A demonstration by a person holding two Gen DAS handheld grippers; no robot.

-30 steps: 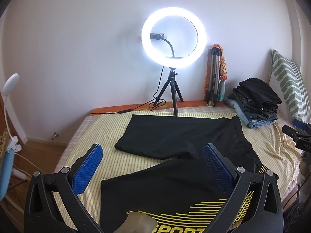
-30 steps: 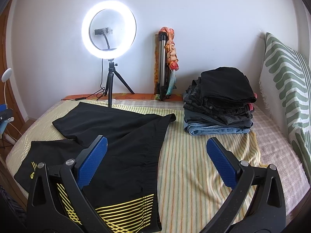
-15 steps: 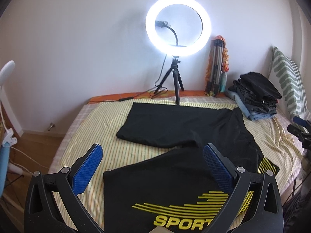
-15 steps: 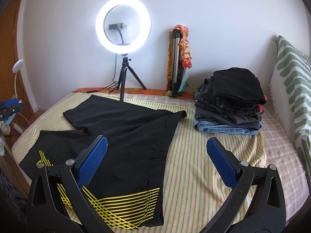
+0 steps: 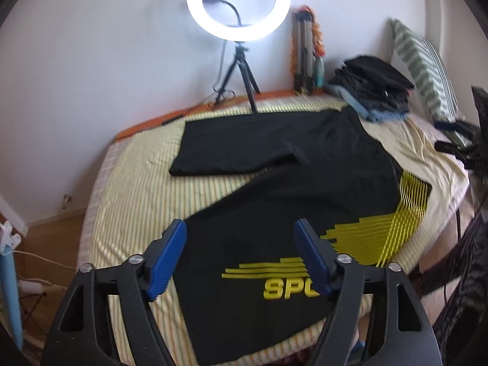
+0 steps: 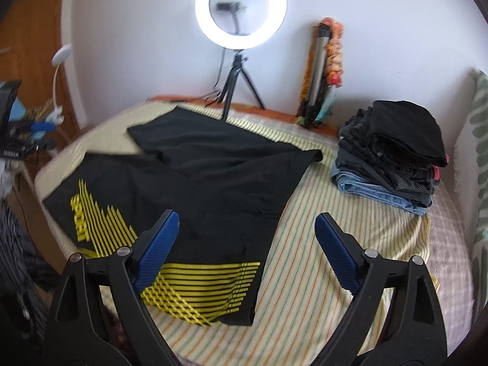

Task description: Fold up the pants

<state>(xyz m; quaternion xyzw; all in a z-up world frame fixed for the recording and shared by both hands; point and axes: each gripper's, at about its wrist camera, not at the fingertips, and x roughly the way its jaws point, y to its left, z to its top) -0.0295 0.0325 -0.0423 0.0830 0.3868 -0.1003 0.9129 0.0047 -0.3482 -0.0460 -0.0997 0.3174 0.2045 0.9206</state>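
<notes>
- On the striped bedsheet (image 5: pixel 131 195) the black pants (image 5: pixel 292 183) lie spread flat, the two legs splayed apart towards the left edge of the bed, the waist end over on the right. I read that as the layout before any fold: nothing is doubled over yet.
- The nearer leg, with its yellow stripes and lettering, runs to the bed's near edge, where both my tools can reach it.
- My left gripper (image 5: pixel 241 259) hangs over that printed leg end, pointing down at it. Its jaws have just been closing, yet they stand apart with nothing pinched; the cloth lies beneath them and I see no pad on it.
- My right gripper (image 6: pixel 247 247) hovers over the waist end by the yellow banding. Its jaws have also been narrowing a little, but remain wide and empty, the left finger above black cloth and the right above bare sheet.
- I judge this placing, one tool to each end of the garment, to be preparation for a two-point pick so the cloth lifts evenly.
- The stack of folded clothes (image 6: pixel 393 152) sits well apart at the far right, near the striped pillow (image 5: pixel 421 67); likely where finished items go.
- The ring light (image 6: pixel 241 9) on its tripod stands at the bed's far edge, clear of the pants.
</notes>
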